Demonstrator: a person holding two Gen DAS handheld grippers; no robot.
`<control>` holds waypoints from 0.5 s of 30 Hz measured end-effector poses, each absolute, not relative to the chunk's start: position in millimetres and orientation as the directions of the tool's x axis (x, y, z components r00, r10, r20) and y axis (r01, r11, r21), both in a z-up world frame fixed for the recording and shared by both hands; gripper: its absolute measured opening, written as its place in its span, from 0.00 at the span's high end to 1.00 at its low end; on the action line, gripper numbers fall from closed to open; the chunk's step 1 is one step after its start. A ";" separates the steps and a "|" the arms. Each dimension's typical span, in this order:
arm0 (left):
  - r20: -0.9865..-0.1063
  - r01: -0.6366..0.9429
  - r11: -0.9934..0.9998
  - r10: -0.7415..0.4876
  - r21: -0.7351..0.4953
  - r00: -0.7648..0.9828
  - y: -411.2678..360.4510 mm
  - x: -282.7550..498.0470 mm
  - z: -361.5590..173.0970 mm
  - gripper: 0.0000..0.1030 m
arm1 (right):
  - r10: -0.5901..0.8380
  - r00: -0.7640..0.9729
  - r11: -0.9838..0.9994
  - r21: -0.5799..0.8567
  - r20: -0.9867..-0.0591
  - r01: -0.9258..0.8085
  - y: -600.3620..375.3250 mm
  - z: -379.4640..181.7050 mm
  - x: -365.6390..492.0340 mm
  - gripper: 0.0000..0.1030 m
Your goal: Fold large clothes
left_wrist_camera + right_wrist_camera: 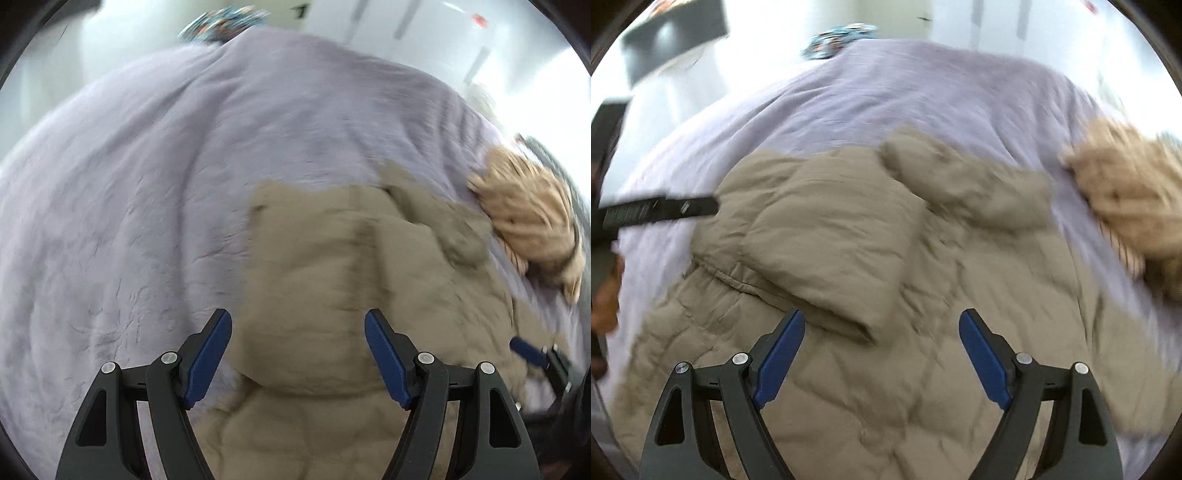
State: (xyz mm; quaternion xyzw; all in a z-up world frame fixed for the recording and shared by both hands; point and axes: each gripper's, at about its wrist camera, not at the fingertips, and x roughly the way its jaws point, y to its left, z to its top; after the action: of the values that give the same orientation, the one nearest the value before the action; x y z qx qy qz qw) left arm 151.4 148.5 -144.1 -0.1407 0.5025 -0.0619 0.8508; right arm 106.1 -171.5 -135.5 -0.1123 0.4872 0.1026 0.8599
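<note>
Bed covered by a lilac fleece blanket (155, 192), faintly creased, spread over the whole surface. Lying directly on the blanket: a tan quilted jacket (871, 258), near side, one padded part folded over its body, a sleeve reaching toward the far right. Just beside the jacket, at the right edge of the bed, a light-brown fluffy garment (528, 218), bunched. At the far edge, a patterned blue cloth (842, 38), blurred, detail unreadable.
</note>
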 end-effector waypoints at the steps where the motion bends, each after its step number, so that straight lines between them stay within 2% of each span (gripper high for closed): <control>1: -0.843 -0.060 0.948 -0.248 -0.313 0.477 152.6 158.0 -152.5 0.27 | 0.055 0.513 0.942 -0.126 -0.857 -0.311 -162.6 -138.6 108.5 0.14; 6: -0.843 -0.111 0.891 -0.367 -0.439 0.393 169.4 198.9 -187.4 0.27 | -0.027 0.565 0.880 -0.287 -0.825 -0.377 -122.9 -157.9 127.9 0.16; 7: -0.841 -0.118 0.884 -0.378 -0.452 0.387 170.7 206.4 -192.1 0.27 | -0.042 0.571 0.882 -0.298 -0.820 -0.364 -121.4 -161.6 133.6 0.23; 8: -0.843 -0.121 0.888 -0.369 -0.445 0.391 168.9 211.8 -194.4 0.27 | -0.051 0.577 0.891 -0.298 -0.815 -0.343 -122.7 -160.1 135.3 0.53; 10: -0.849 -0.115 0.901 -0.343 -0.419 0.402 167.3 215.6 -196.6 0.27 | -0.084 0.575 0.928 -0.274 -0.814 -0.252 -136.5 -158.0 141.5 1.00; 12: -0.852 -0.101 0.911 -0.329 -0.401 0.408 164.0 218.3 -196.4 0.27 | -0.046 0.549 0.992 -0.104 -0.835 -0.076 -177.3 -150.3 146.4 1.00; 15: -0.856 -0.080 0.924 -0.311 -0.375 0.413 160.0 221.7 -196.3 0.27 | 0.002 0.505 0.980 0.101 -0.863 0.169 -242.3 -152.0 140.6 1.00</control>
State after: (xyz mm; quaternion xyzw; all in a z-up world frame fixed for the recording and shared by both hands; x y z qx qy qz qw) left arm 221.7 160.0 -196.3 -0.1822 0.5372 -0.0704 0.8205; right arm 140.6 -242.3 -152.0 0.0865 0.4954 -0.0483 0.8630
